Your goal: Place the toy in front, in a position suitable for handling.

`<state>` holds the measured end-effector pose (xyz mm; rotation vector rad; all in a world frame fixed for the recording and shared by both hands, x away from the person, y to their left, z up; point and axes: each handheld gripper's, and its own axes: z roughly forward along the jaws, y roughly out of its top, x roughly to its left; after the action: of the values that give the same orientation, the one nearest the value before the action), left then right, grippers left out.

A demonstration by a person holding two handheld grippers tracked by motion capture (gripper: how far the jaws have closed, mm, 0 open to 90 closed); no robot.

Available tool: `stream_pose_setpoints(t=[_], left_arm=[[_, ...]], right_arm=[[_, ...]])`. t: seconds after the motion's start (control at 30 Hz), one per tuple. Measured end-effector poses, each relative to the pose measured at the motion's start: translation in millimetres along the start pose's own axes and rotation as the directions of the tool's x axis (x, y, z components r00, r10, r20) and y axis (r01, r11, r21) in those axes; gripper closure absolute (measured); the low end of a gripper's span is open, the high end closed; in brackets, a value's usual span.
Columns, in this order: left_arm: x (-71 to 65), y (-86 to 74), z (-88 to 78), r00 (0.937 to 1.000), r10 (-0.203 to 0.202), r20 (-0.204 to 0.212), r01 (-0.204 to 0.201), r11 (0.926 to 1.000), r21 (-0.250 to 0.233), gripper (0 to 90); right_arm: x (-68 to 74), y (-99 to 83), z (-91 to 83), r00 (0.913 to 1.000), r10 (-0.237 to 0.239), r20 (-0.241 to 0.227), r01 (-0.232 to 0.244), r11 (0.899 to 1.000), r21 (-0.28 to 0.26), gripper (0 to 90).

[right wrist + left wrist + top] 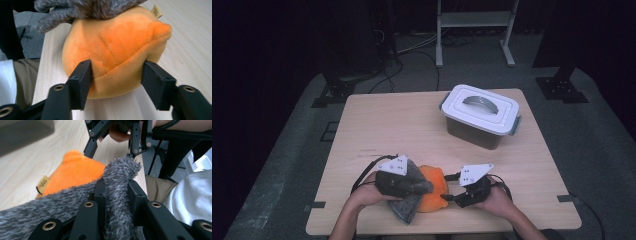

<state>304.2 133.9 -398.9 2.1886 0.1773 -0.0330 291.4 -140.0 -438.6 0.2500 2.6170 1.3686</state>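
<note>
Overhead plus two close tongs-mounted views.

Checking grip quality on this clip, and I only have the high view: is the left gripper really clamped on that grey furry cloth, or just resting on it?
Observer: Clamped. The left gripper view shows the left gripper with its jaws shut on a fold of the grey furry cloth.
Operator: And the right one on the orange toy?
Observer: The right gripper straddles the orange plush toy, one jaw at each side. I see no dent in the plush.
Operator: Any label on the toy?
Observer: Yes, a small yellow tag is sewn on its side.
</note>
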Motion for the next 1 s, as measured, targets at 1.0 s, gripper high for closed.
stream_pose_setpoints(t=[1.0], left_arm=[[-0.6,2.8,-14.3,0.9967,0.029,-0.075,-0.031,0.9991,-0.027,72.2]], right_arm=[[-11.5,23.0,14.7,0.9955,-0.081,0.050,0.082,0.996,-0.024,41.6]])
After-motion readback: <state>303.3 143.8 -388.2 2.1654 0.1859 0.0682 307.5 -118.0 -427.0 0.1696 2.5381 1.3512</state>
